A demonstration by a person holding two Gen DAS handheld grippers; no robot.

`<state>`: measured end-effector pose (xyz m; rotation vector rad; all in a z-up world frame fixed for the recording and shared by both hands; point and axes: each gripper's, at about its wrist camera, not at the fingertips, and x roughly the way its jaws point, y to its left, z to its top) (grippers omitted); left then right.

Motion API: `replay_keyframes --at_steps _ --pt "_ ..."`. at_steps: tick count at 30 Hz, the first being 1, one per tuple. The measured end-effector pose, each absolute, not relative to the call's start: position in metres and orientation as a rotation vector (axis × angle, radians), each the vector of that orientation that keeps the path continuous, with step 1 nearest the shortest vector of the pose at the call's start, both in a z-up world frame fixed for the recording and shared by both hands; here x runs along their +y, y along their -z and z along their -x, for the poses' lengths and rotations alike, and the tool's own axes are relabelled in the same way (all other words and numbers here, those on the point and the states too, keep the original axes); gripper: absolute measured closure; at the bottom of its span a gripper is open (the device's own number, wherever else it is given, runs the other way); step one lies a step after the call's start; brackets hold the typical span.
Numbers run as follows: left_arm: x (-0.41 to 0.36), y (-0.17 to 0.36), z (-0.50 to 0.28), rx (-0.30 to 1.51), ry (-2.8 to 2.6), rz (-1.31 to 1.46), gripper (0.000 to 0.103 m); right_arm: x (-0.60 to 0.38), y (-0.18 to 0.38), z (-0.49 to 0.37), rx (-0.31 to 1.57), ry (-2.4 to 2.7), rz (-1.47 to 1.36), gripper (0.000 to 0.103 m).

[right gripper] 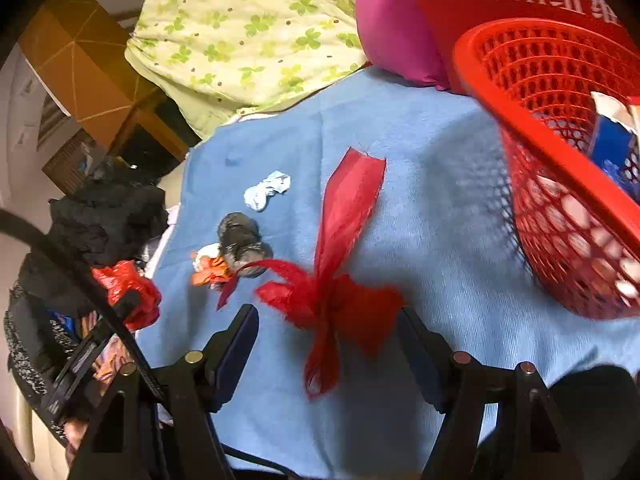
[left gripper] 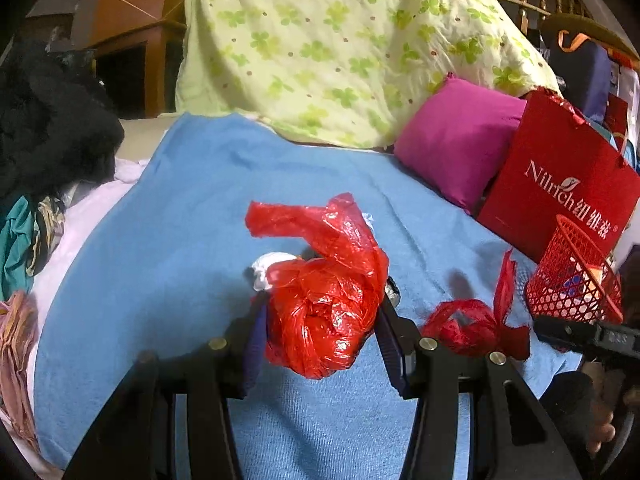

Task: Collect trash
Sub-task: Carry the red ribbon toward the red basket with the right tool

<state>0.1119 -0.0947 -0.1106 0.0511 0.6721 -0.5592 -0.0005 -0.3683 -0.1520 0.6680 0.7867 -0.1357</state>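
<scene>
With 1 red bag [left gripper: 324, 312] pinched in the left gripper [left gripper: 320, 320] above the blue blanket [left gripper: 180, 240], and the right gripper [right gripper: 328, 340] spread around a knotted bag [right gripper: 332, 300], the next move looks like dropping both into the red basket [right gripper: 560, 168].

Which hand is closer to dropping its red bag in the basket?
Probably the right. The right gripper has the knotted red bag between its fingers, and the red basket sits just beside it. The left gripper, holding the crumpled red bag, is farther from it.
</scene>
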Motion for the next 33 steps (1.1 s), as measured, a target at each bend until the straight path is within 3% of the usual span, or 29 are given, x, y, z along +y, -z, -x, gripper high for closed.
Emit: replay_keyframes --at_steps 6,8,13,25,33 --pt "-0.098 0.111 -0.107 0.665 0.573 -0.069 0.051 -0.350 0.176 -0.050 0.900 0.166 -0.575 0.030" --pt "-0.097 0.111 -0.108 0.669 0.573 -0.067 0.051 -0.340 0.187 -0.059 0.955 0.162 -0.525 0.047" --pt "-0.098 0.112 -0.108 0.676 0.579 -0.064 0.051 -0.325 0.185 -0.048 0.945 0.158 -0.425 0.069" --pt "-0.092 0.108 -0.069 0.656 0.623 -0.070 0.051 -0.346 0.120 0.008 0.751 0.069 -0.520 0.071" --pt "-0.097 0.071 -0.037 0.595 0.625 -0.096 0.051 -0.352 0.078 0.035 0.619 0.023 -0.560 0.071"
